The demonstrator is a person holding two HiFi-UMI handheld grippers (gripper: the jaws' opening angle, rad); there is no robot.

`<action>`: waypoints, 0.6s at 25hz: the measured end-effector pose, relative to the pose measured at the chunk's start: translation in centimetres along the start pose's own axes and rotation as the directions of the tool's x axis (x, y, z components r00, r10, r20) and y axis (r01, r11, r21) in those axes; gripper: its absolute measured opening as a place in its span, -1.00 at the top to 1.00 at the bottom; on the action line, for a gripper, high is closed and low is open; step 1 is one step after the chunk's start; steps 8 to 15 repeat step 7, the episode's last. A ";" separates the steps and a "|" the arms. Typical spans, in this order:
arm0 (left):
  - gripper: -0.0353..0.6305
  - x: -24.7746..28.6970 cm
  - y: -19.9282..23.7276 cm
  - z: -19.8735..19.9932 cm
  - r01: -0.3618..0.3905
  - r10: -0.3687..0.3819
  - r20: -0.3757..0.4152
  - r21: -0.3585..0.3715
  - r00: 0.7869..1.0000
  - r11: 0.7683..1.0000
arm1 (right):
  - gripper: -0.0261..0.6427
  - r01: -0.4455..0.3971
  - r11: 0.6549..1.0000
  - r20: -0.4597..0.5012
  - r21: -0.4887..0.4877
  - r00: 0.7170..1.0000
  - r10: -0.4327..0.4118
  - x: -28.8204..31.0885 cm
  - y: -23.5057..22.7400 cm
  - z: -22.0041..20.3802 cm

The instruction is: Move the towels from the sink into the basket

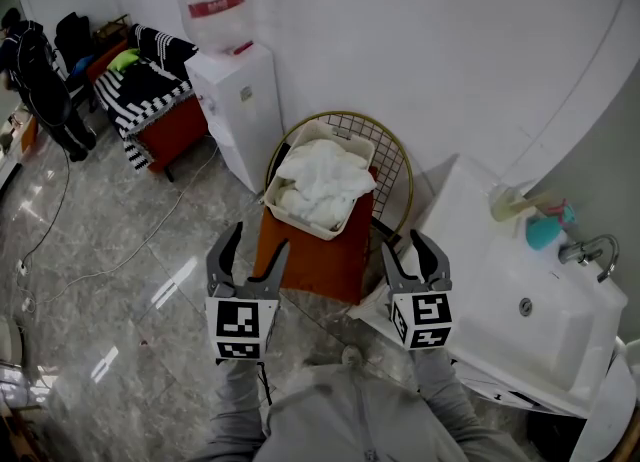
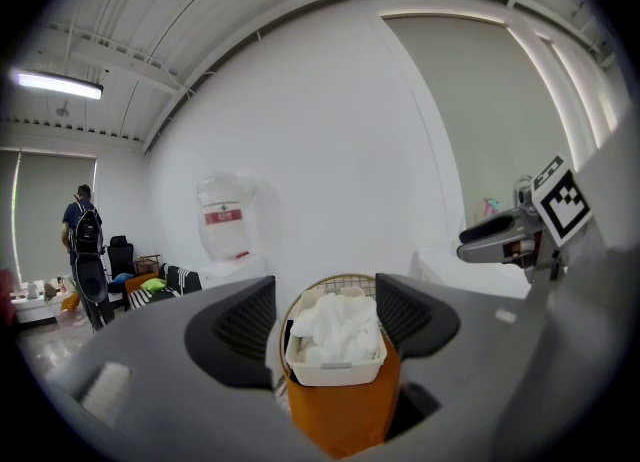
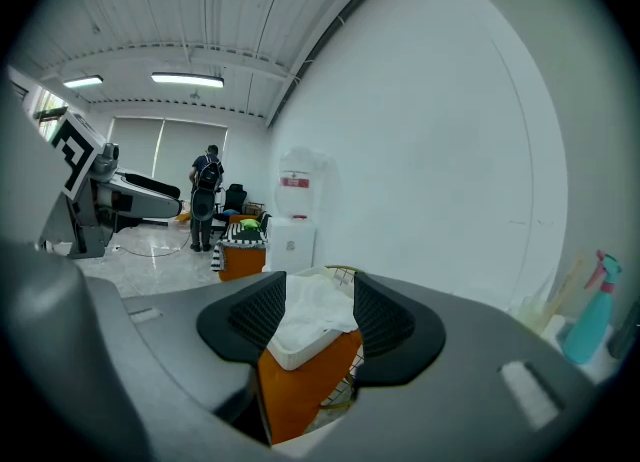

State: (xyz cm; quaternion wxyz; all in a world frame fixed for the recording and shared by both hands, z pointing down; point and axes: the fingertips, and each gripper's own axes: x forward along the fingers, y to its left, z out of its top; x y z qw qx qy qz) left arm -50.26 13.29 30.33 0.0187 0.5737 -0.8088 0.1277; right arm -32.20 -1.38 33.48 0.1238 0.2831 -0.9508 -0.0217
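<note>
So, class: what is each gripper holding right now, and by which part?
Nothing. The left gripper and the right gripper both have their jaws apart with only air between them; the towels lie in the basket beyond.

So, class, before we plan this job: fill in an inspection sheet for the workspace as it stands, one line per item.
Surface: glossy grey floor; white sink at right, no towel seen in its basin.
Job's things: towels heaped in the white basket, which sits on an orange chair with a gold wire back.
Clutter: yellowish bottle and teal spray bottle at the sink's back edge, beside the tap.
Grippers: left gripper and right gripper both open and empty, held short of the basket.
Cables: thin cable lying across the floor.
Surroundings: water dispenser, striped cloth over a seat, a person standing far off.
</note>
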 end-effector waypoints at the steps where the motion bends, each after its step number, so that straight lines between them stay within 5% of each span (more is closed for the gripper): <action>1: -0.20 0.0 -0.1 0.0 -0.001 0.001 -0.001 0.001 1.000 1.000 | 0.29 0.000 1.000 0.001 0.000 1.000 0.000 0.0 0.0 0.0; 15: -0.20 -0.2 -0.2 -0.1 -0.002 0.002 -0.004 0.005 1.000 1.000 | 0.29 -0.002 1.000 0.000 -0.003 1.000 0.002 -0.1 0.0 0.0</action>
